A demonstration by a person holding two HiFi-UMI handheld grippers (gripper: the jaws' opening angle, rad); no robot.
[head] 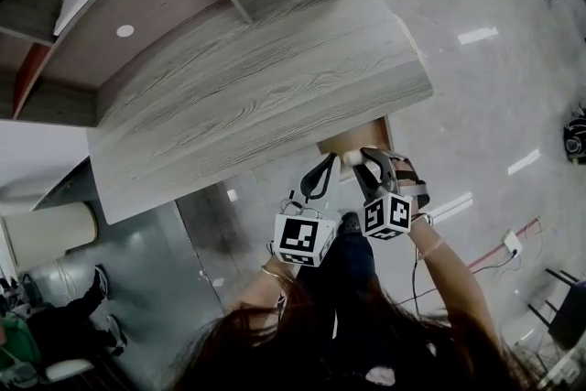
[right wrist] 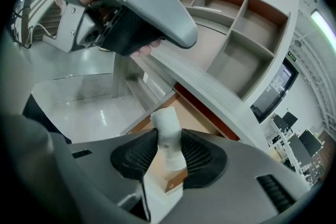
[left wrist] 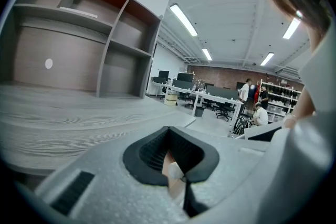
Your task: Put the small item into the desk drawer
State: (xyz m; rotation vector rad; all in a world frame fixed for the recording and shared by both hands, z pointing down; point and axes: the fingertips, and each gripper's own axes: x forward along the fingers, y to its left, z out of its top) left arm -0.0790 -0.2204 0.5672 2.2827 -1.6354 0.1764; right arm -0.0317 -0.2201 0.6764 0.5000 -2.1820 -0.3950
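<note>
Two grippers were seen at the near right corner of the desk, and one small item was in play. The right gripper [head: 371,162] was clamped on that item [right wrist: 167,126], a stubby white roll with a soft, wrapped, slightly crumpled surface, pinched upright between two black ribbed pads. It was held out over the one open drawer [right wrist: 191,115], whose flat brown wooden floor could be seen just behind it. The left gripper [head: 328,162] was clenched on nothing, its curved tips brought together so that only a loop was left between them. It was held just beside the right one, to the left.

Two marker cubes were counted, one per gripper [head: 305,238] [head: 386,215], each white with black squares. The grey bodies of both grippers looked grainy and matt.

One desk top [head: 256,96] was shown, a broad slab of pale grey wood grain with a rounded right corner. At its far side one shelf unit [left wrist: 107,34] was set, with five open compartments, the upper ones backed in red-brown. One flat white sheet [left wrist: 77,11] was laid on a shelf, and one small white disc [left wrist: 48,63] was fixed to the back panel. The floor [head: 494,105] was glossy and grey. Three people [left wrist: 259,114] could be made out far off.
</note>
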